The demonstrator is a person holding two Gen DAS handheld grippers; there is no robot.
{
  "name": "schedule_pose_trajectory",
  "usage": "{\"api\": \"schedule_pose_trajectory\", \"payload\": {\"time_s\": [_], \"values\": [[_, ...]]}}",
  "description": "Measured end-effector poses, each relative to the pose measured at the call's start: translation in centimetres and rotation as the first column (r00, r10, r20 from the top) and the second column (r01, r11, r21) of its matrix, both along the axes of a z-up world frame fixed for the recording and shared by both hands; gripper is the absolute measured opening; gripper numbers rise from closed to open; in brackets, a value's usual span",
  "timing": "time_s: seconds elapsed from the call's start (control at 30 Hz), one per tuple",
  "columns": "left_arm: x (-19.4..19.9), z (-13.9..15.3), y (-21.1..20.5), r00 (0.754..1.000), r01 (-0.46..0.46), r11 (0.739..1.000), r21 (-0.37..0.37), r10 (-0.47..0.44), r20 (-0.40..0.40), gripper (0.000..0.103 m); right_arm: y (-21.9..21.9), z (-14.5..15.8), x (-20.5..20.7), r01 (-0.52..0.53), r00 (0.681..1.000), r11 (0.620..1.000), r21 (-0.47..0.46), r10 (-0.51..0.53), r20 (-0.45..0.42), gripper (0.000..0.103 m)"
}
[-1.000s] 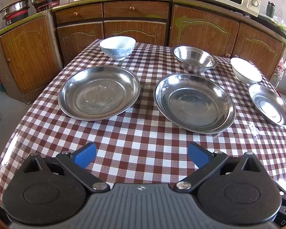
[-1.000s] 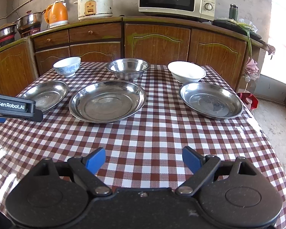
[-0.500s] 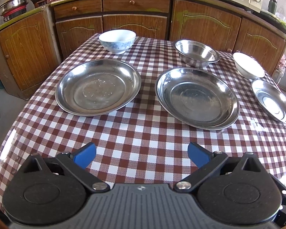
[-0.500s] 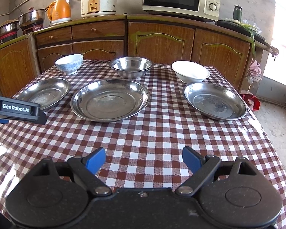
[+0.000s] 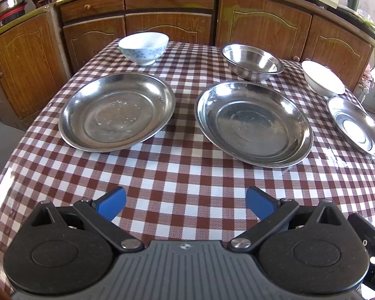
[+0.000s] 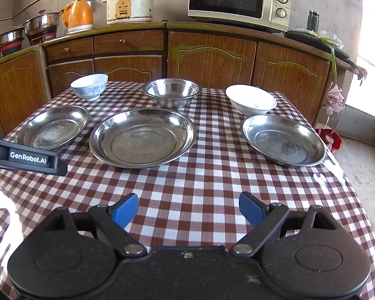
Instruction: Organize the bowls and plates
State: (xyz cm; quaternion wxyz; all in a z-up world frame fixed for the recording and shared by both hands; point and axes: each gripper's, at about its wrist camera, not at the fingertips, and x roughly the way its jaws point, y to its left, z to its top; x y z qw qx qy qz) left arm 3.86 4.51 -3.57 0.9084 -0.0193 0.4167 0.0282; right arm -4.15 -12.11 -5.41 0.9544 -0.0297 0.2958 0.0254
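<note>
Left claw (image 5: 186,203) and right claw (image 6: 188,210) held apart, empty, above near worktop (image 6: 200,180). Nothing gathered yet; approach step judged. Next: left plate (image 5: 117,111) rim to be pinched.

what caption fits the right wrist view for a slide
Open right gripper over a checked table set with three steel plates and three bowls, nothing stacked yet.

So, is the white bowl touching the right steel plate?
Cannot tell. In the right wrist view the white bowl sits just behind the right steel plate, and their rims meet or overlap in the picture. The left wrist view shows no clear gap either.
</note>
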Motion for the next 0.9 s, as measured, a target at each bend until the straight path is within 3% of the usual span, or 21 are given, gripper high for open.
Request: {"api": "schedule_pose_trajectory", "payload": {"time_s": [0.53,0.9], "values": [[4.0,-1.5,-0.8,1.0,0.021,0.998,-0.052,-0.022,-0.017,0.103,-0.5,0.2,4.8,0.007,0.999,1.0,-0.023,-0.007,0.038,0.103],[7.9,-2.6,-0.9,0.999,0.027,0.998,-0.057,-0.029,-0.037,0.102,-1.5,-1.3,9.1,0.016,1.0,1.0,-0.018,-0.016,0.01,0.103]]}}
